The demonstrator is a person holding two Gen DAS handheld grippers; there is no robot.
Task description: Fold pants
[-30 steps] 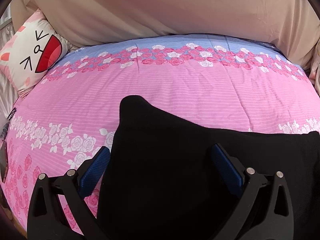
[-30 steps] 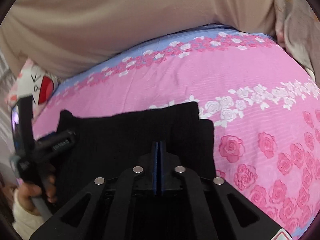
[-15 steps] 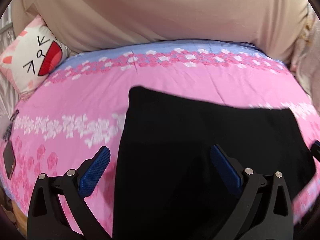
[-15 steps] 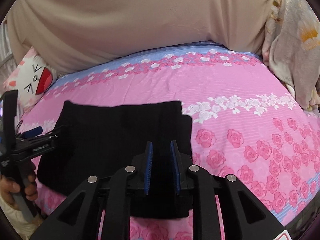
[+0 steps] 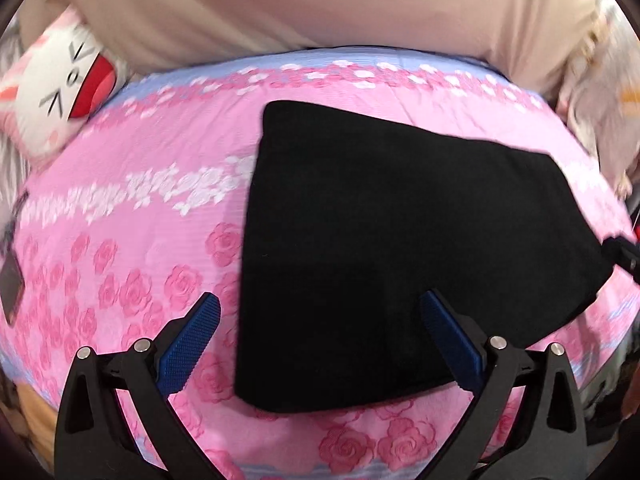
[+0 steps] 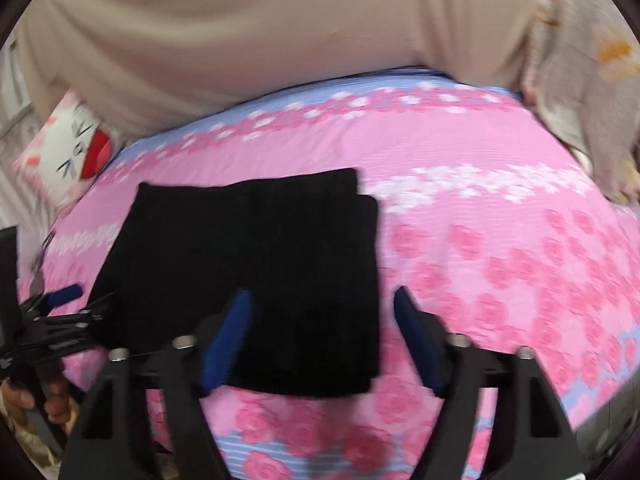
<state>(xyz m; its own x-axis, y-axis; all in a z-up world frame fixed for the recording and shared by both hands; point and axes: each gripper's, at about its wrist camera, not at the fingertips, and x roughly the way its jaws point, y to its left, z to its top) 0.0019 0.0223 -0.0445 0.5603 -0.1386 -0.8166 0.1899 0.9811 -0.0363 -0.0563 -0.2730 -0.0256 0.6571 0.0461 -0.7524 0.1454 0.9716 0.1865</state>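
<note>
The black pants [image 5: 400, 240] lie folded into a flat rectangle on the pink rose-print bed cover [image 5: 140, 240]; they also show in the right wrist view [image 6: 256, 264]. My left gripper [image 5: 320, 324] is open and empty, raised above the pants' near edge. My right gripper [image 6: 322, 320] is open and empty, raised above the near right corner of the pants. The left gripper also shows at the left edge of the right wrist view [image 6: 60, 316].
A cat-face pillow [image 5: 60, 84] lies at the bed's far left. A beige headboard [image 5: 320, 0] runs along the back. A floral fabric [image 6: 580, 80] hangs at the far right. A dark flat object [image 5: 10, 284] lies at the bed's left edge.
My right gripper opened and let go of the pants. Both grippers drew back and up from the pants, which now lie flat on the bed.
</note>
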